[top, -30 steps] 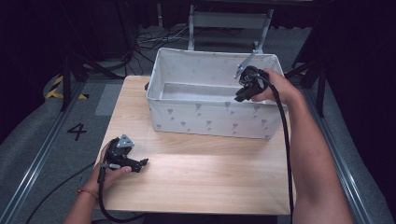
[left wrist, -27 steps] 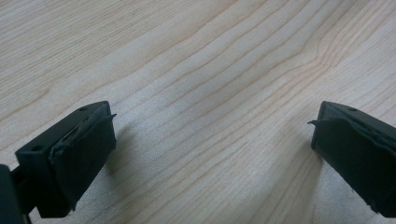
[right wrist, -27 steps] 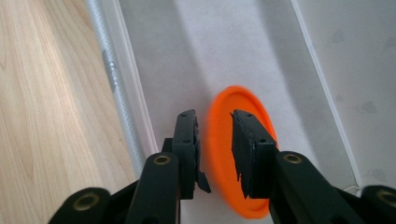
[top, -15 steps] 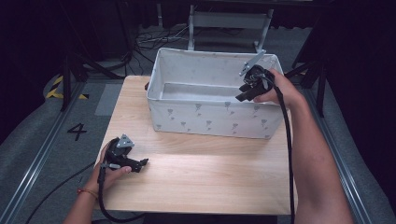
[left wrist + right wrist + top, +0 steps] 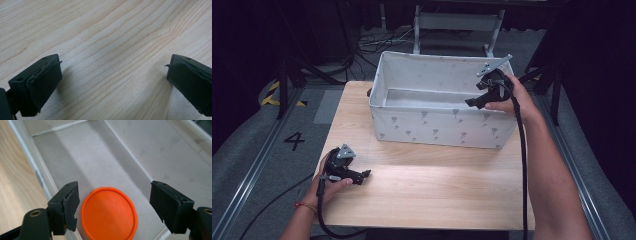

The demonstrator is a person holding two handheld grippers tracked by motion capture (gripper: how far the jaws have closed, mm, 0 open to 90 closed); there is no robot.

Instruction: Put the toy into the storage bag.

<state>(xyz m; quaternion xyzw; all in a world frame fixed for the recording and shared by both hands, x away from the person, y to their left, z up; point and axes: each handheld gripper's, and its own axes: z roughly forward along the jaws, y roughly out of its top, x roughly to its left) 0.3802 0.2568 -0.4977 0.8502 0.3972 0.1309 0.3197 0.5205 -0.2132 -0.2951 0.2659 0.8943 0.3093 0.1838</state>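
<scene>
The right gripper (image 5: pixel 113 202), jaws just opened wide, hangs above the orange disc (image 5: pixel 109 213) lying on the bin (image 5: pixel 120 157) floor near its corner

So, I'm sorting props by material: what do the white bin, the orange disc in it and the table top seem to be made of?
The white bin looks like fabric: matte, soft walls with small printed grey marks. The orange disc looks like smooth moulded plastic, with an even colour, slight sheen and raised rim. The table top shows pale wood grain with a matte finish; solid wood or laminate can't be told.
</scene>
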